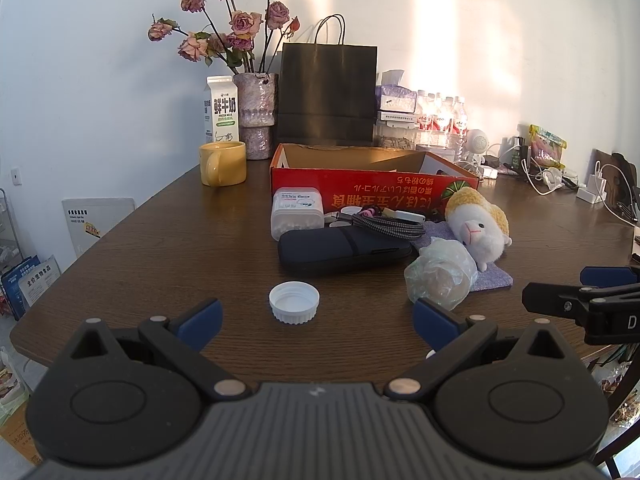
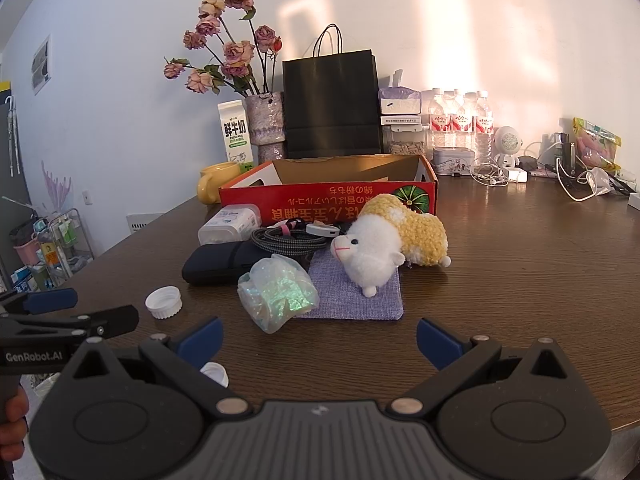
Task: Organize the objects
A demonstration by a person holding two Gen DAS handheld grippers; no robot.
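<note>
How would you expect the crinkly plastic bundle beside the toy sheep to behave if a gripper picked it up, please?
The plastic bundle looks like thin, crumpled film, so it would probably squash between the fingers and feel light. Its glossy surface may be slippery. It overlaps the purple cloth, so a push could drag that cloth along.

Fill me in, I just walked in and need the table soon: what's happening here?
A person is tidying the table with hand-held tongs. Both the left tongs and the right tongs are open and hold nothing. A white cap, dark case, cable, plastic wrap and plush sheep lie in front of the red box, which looks empty.
</note>
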